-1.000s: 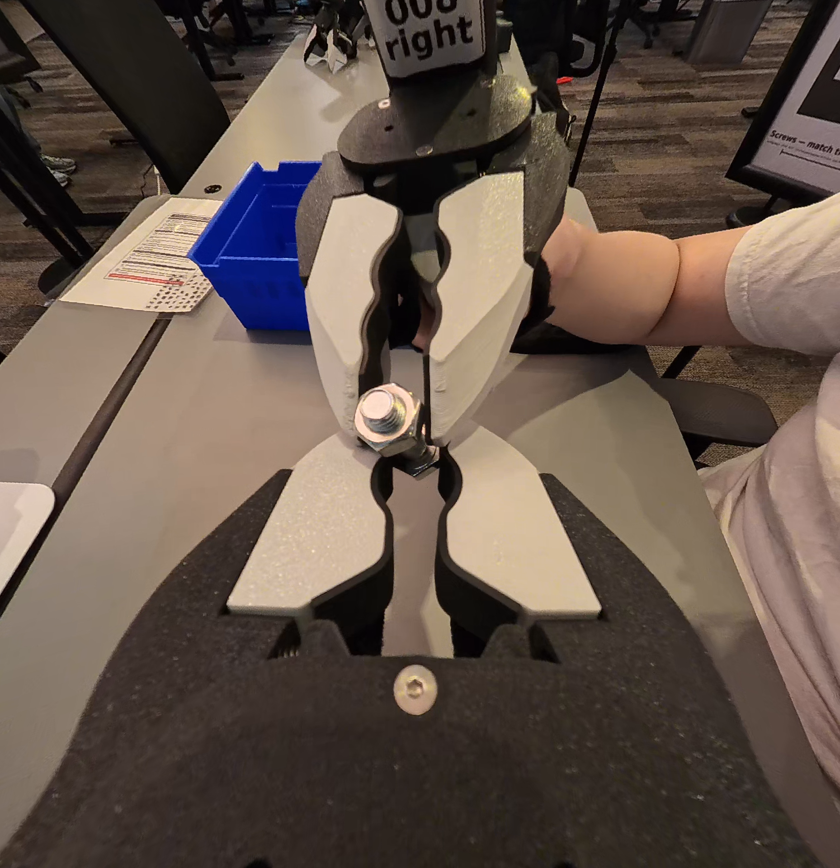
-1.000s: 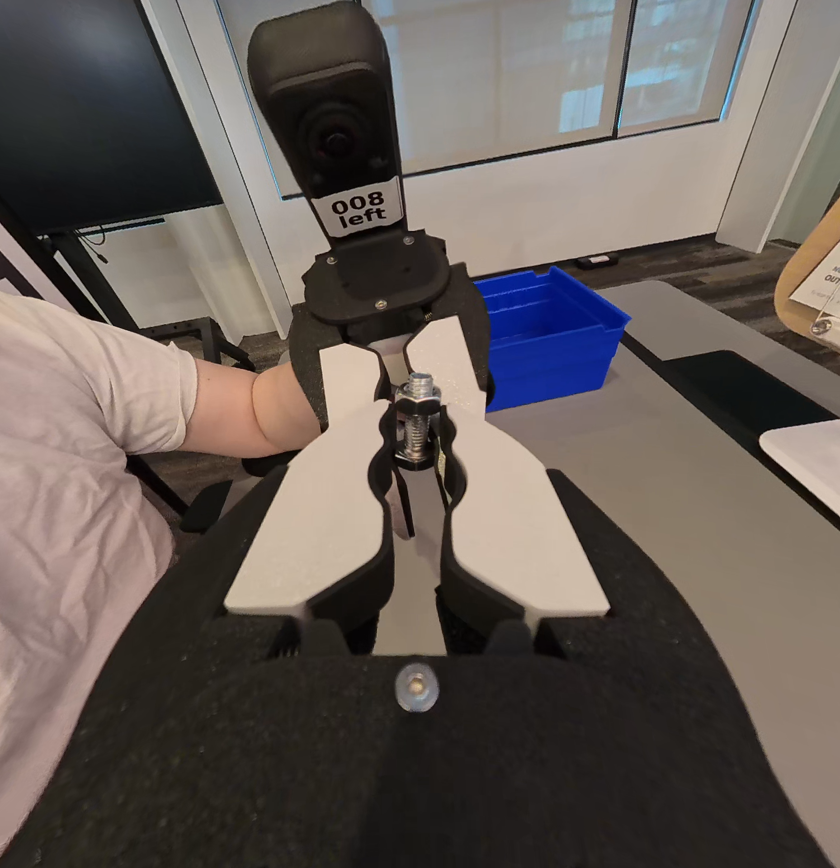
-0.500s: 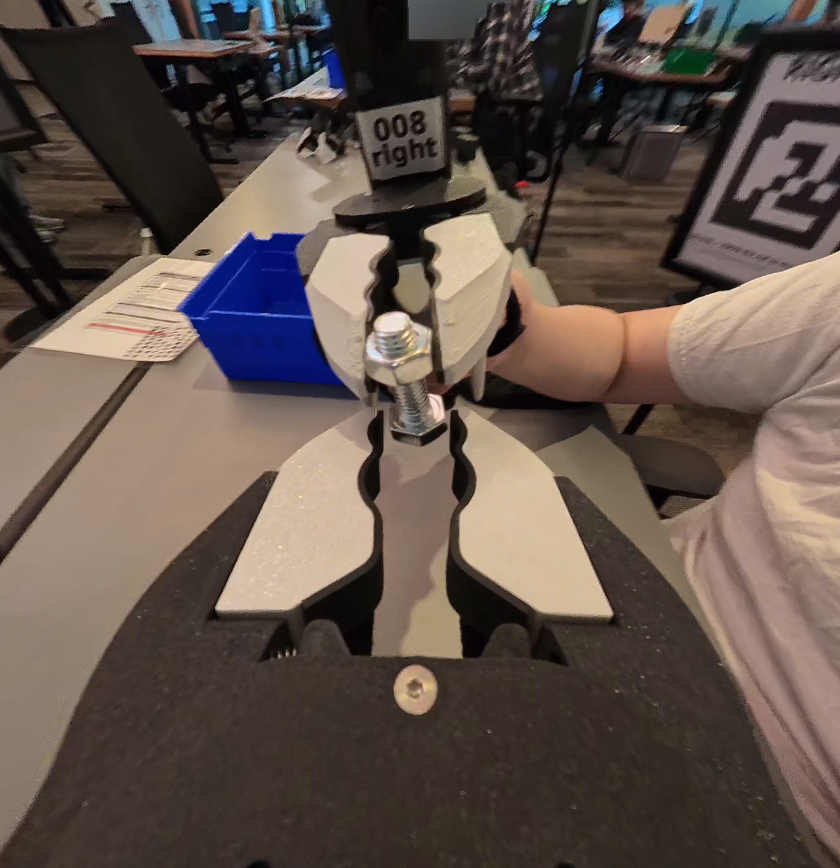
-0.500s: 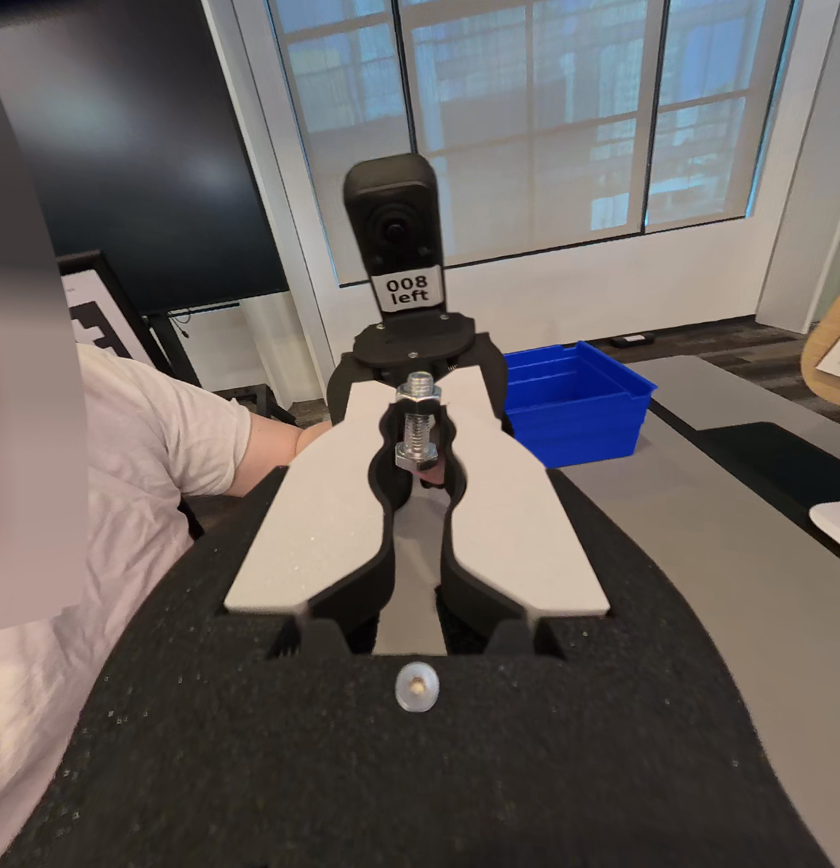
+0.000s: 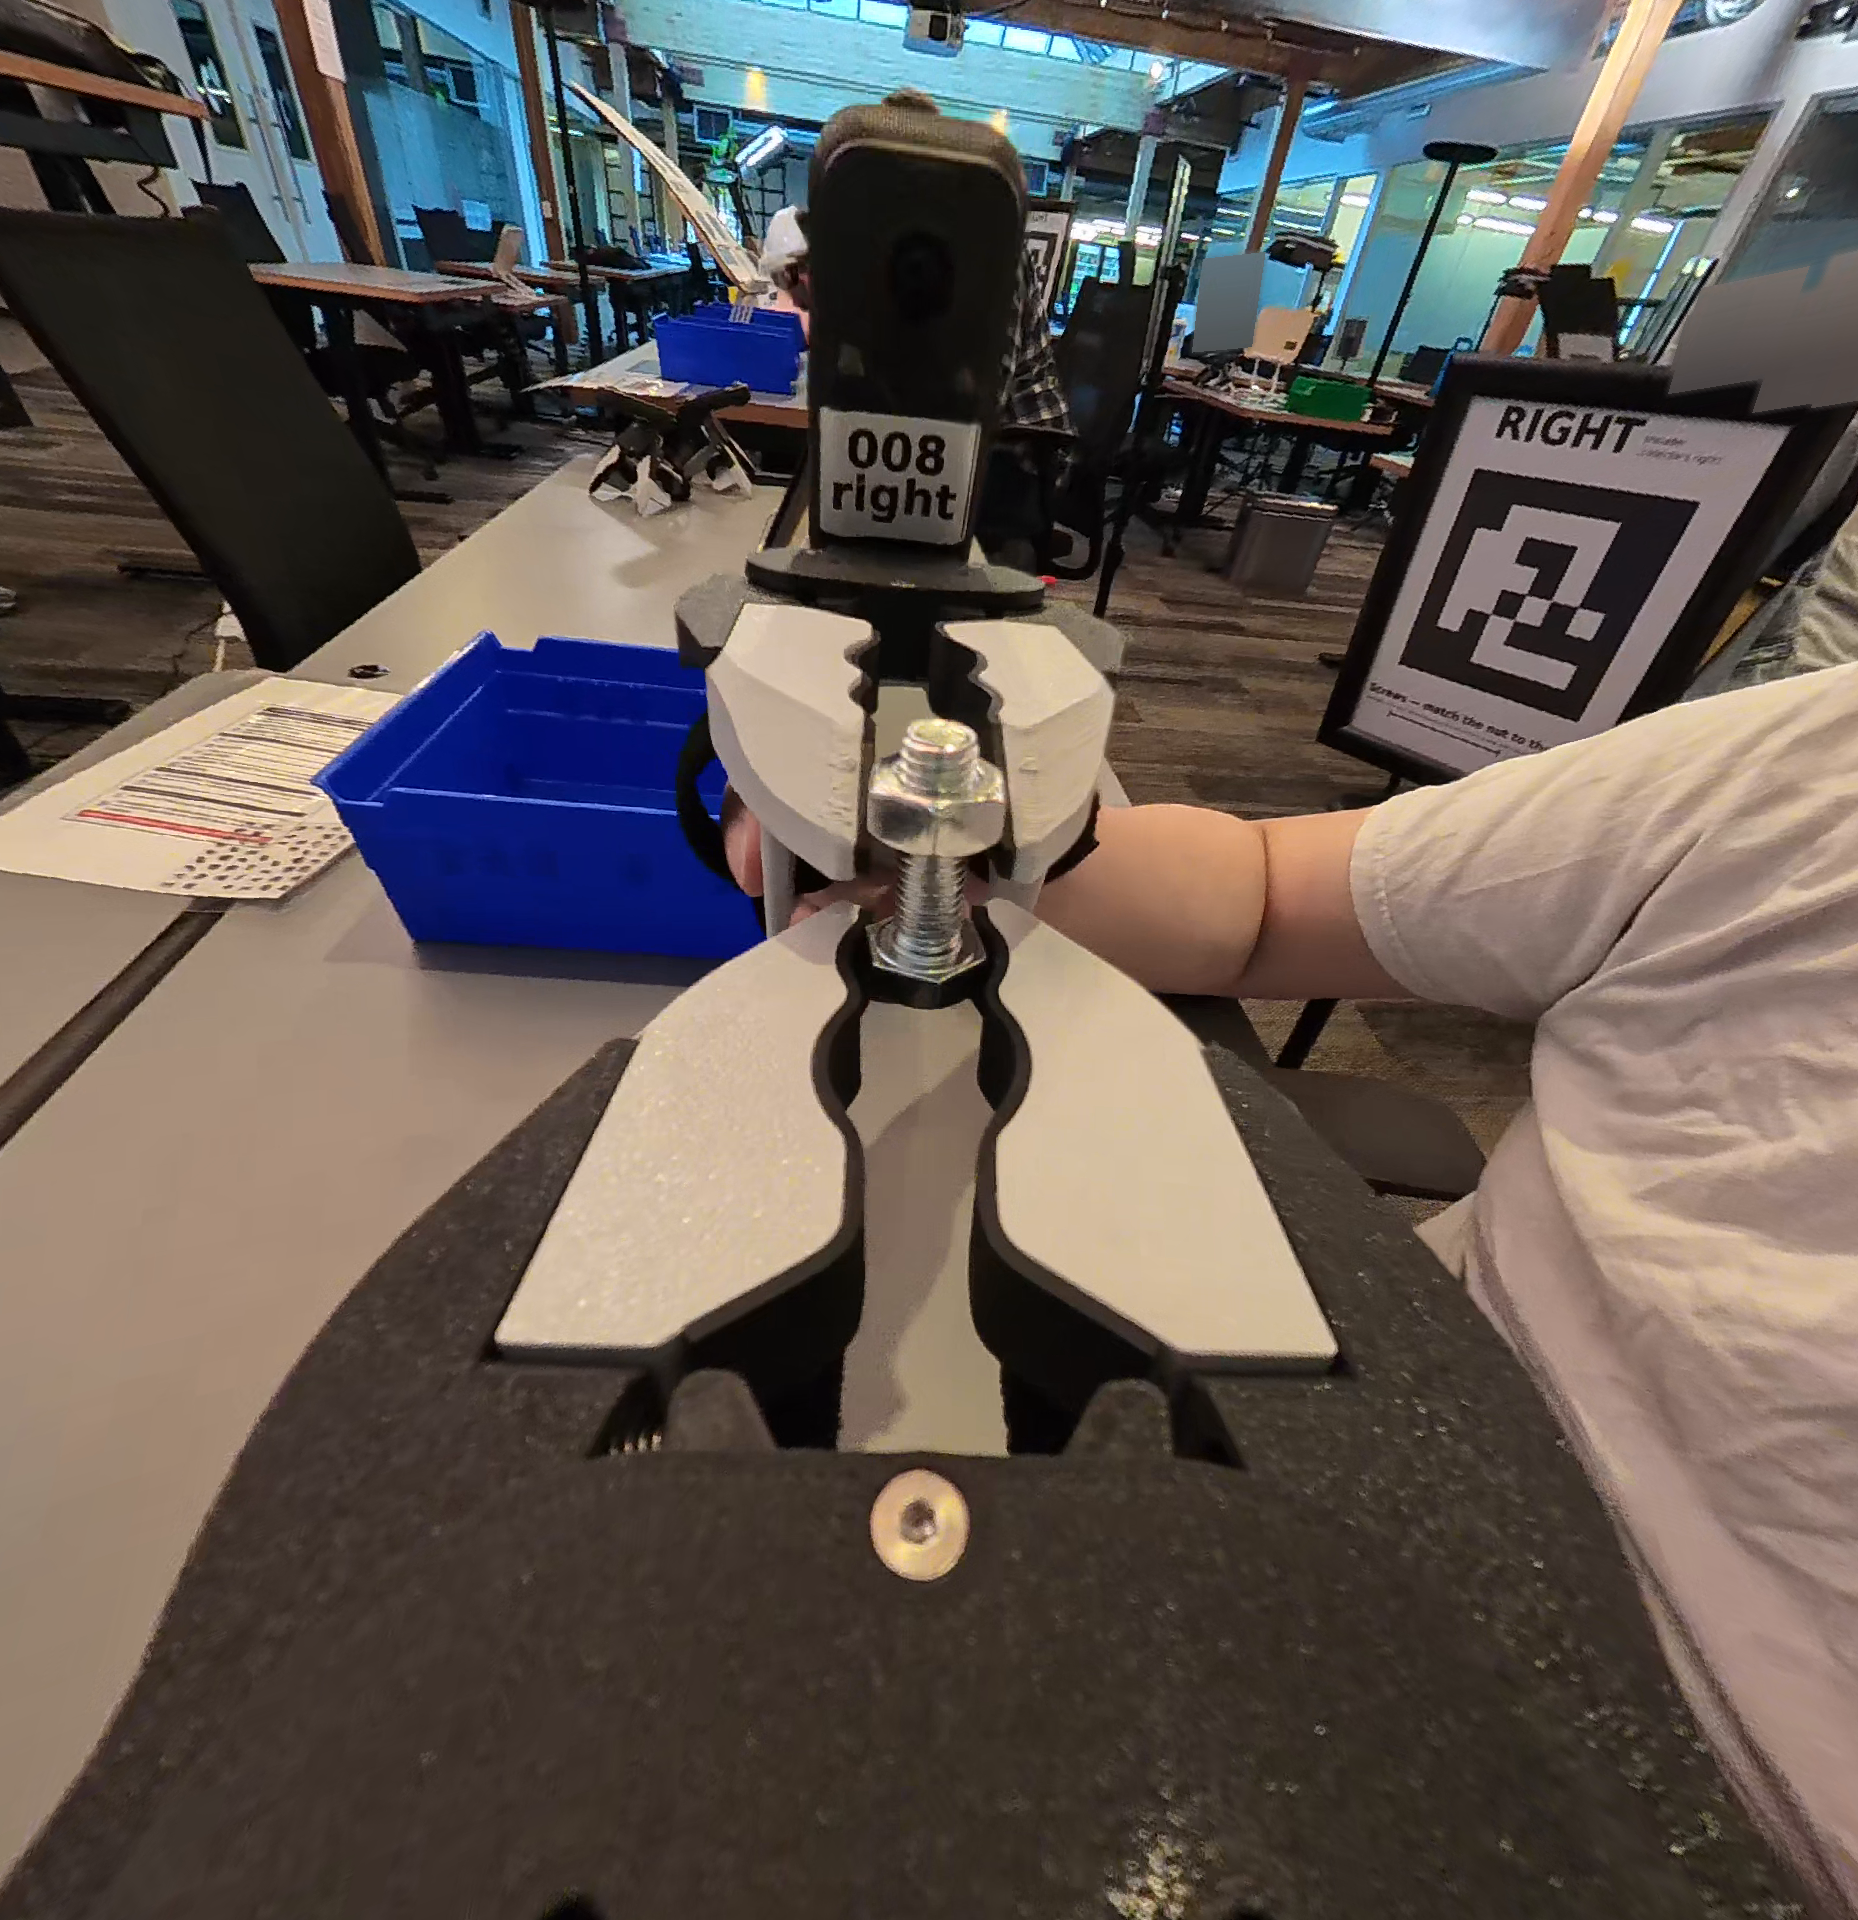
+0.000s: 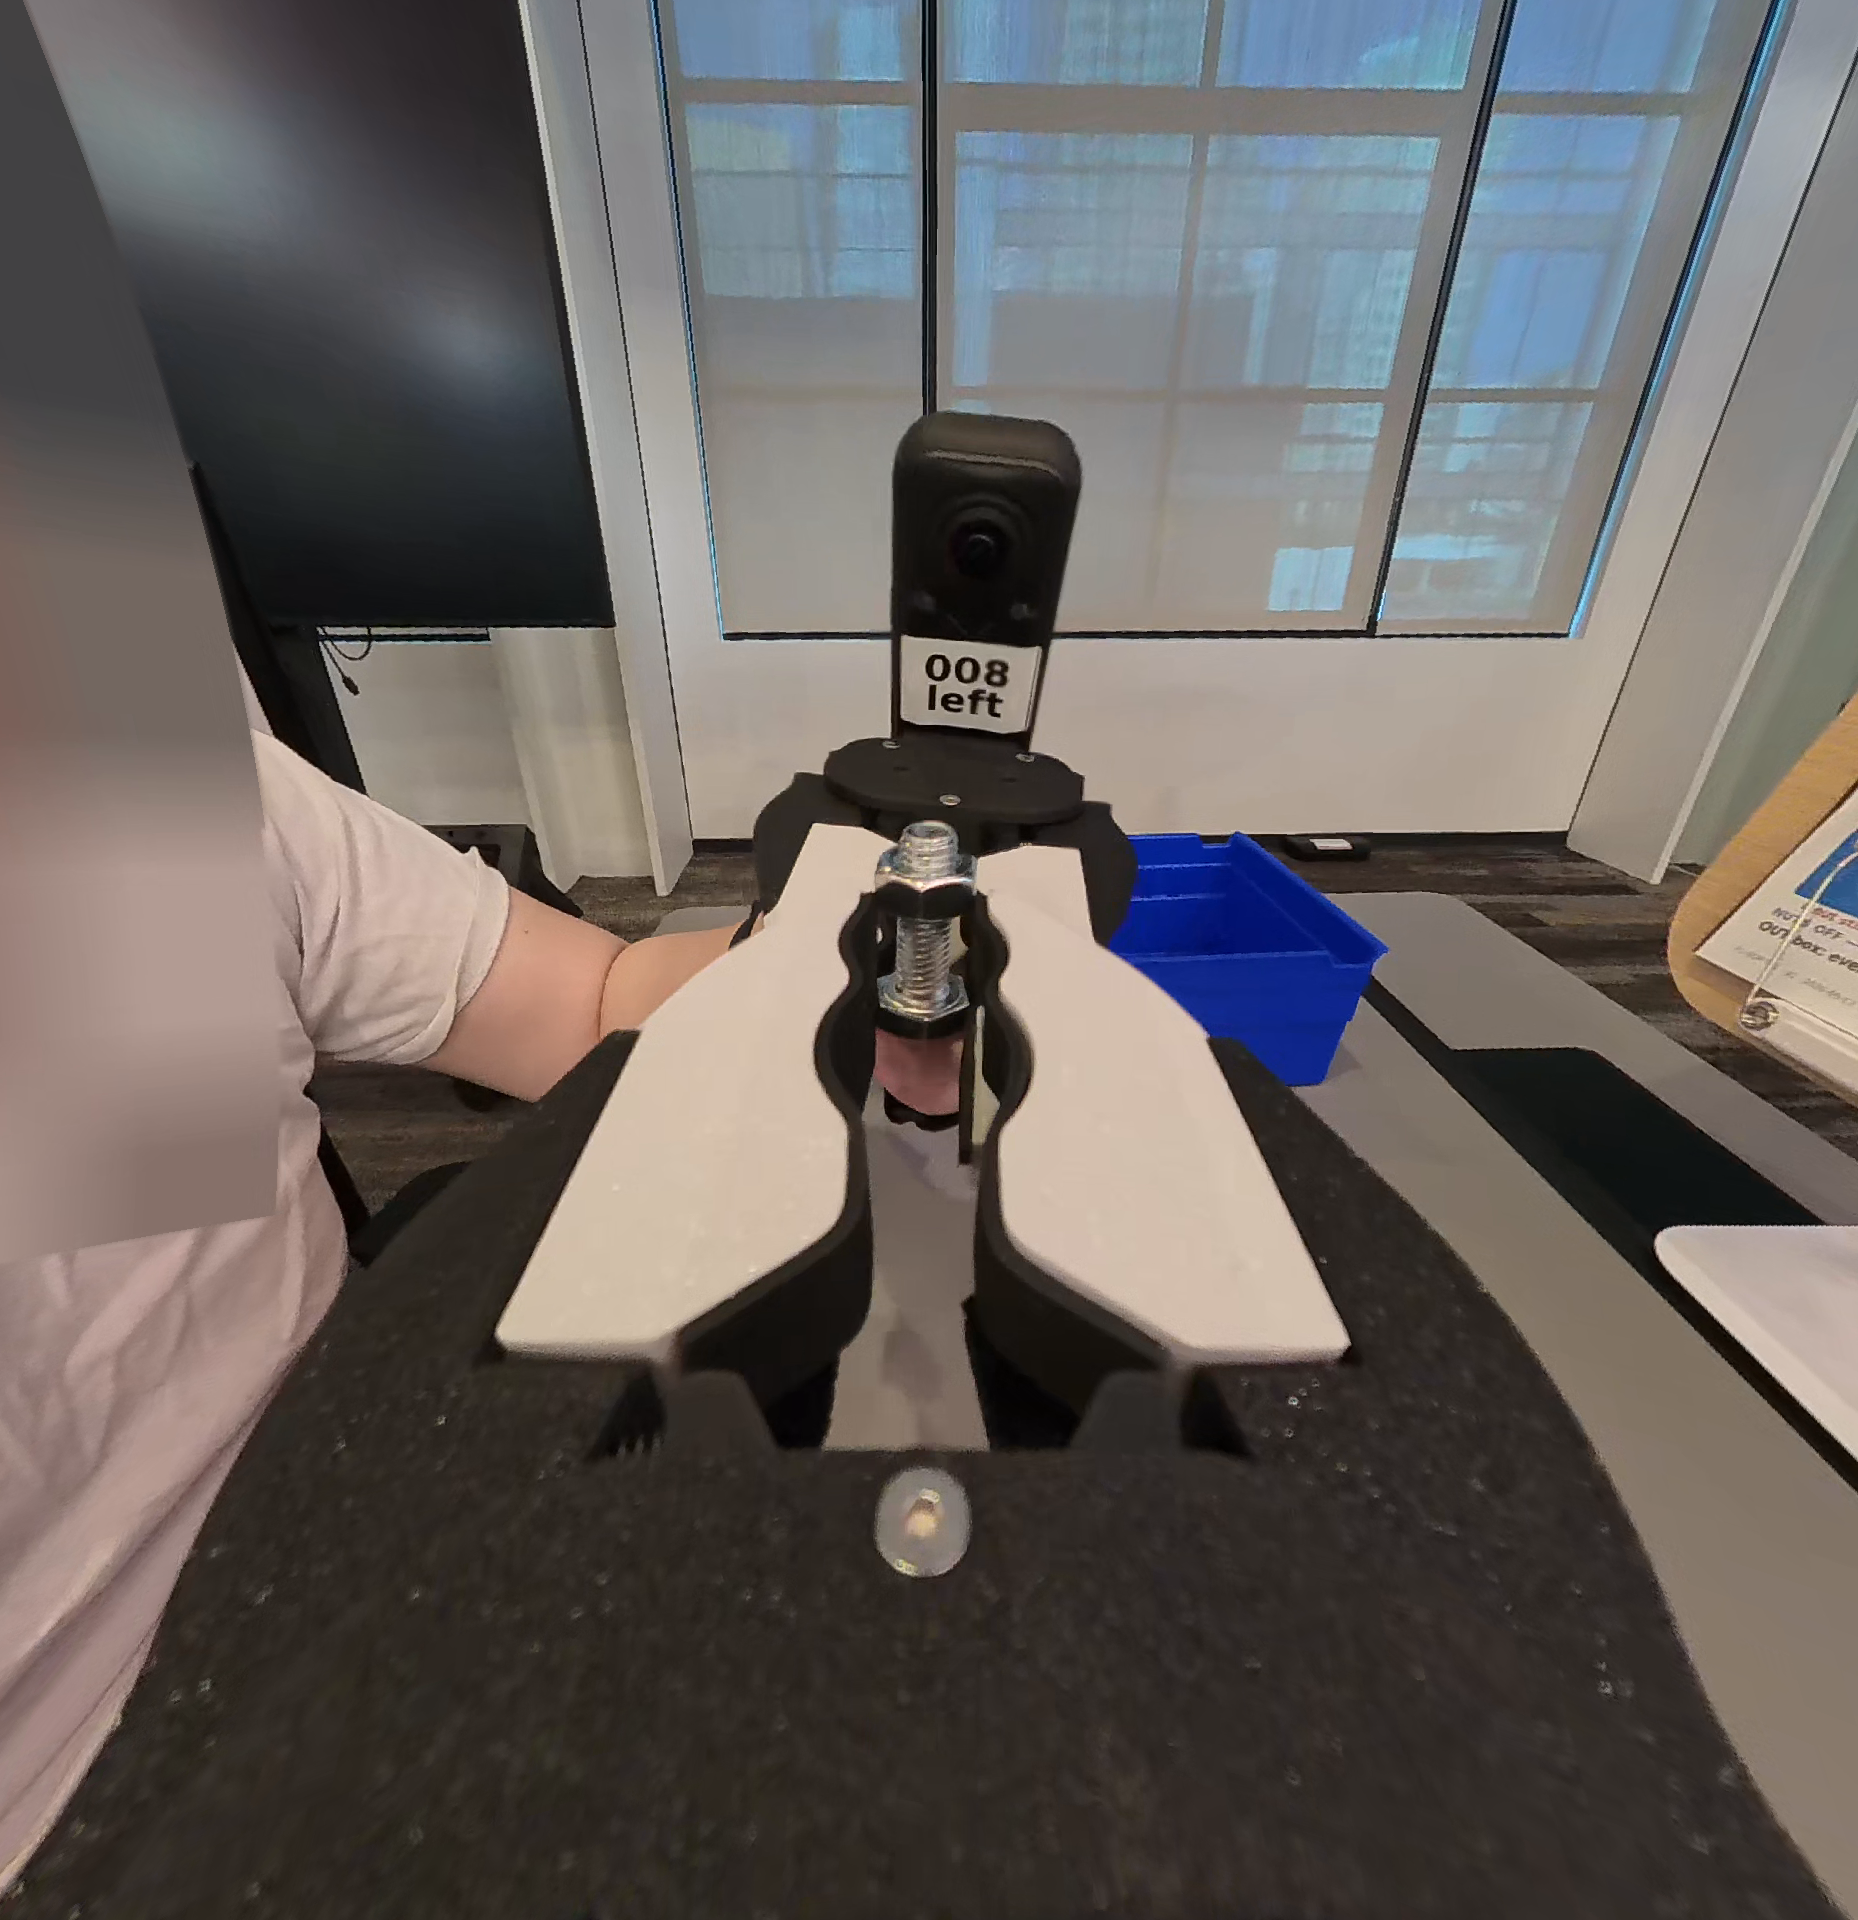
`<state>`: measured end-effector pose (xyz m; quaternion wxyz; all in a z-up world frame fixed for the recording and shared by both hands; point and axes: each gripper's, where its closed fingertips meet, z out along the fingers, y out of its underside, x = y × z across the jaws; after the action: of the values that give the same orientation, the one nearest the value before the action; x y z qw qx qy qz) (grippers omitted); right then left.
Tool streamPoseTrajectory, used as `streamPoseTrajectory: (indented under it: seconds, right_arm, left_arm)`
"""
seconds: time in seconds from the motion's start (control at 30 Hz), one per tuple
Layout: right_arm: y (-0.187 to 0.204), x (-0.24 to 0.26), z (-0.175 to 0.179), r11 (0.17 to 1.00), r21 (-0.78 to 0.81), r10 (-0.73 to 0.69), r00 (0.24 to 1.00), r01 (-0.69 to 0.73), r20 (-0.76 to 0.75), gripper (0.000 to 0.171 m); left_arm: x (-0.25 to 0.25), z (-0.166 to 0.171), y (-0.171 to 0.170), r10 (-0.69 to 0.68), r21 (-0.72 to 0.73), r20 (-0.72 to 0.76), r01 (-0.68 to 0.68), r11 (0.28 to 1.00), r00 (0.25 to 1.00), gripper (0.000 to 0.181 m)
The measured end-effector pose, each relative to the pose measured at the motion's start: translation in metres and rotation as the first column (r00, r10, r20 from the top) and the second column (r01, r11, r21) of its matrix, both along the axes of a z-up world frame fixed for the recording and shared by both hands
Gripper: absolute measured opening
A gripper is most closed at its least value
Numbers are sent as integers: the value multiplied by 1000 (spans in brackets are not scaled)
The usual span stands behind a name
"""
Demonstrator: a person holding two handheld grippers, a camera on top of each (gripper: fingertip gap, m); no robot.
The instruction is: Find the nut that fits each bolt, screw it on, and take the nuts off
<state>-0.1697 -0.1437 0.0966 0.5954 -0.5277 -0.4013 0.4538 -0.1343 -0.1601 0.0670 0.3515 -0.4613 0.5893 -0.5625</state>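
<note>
My left wrist camera sits just behind my left gripper [image 5: 920,961], looking forward along its white fingers across the grey table [image 5: 229,1091] into the open office. My right wrist camera sits just behind my right gripper [image 6: 920,904] and faces the opposite way, toward the windows. Both look close-up and meet head-on, each seeing the other's black camera; they share the upright silver threaded bolt [image 5: 927,883] [image 6: 920,951] and the blue plastic bin [image 5: 551,800] [image 6: 1247,966].
</note>
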Motion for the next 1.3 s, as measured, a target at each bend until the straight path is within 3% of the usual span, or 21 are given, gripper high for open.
streamPoseTrajectory:
  seconds: [0.23, 0.43, 0.73, 1.3]
  right_arm:
    - [2, 2, -1, 1000, 0, -2, 1000, 2, -11, 17]
    - [4, 15, 10, 1000, 18, -22, 998, 23, -52, 28]
    - [-11, 10, 9, 997, 38, 66, 998, -67, 3, 34]
    - [-14, 8, 6, 996, 77, 32, 997, -38, 75, 34]
  left_arm:
    - [-1, -2, 3, 23, 24, -17, -23, 999, 1000, 17]
    - [0, -5, 2, 25, 42, -44, -23, 999, 999, 17]
    - [1, -10, 2, 31, 42, -70, -28, 999, 997, 17]
    - [0, -9, 6, 68, 93, -70, -62, 994, 995, 16]
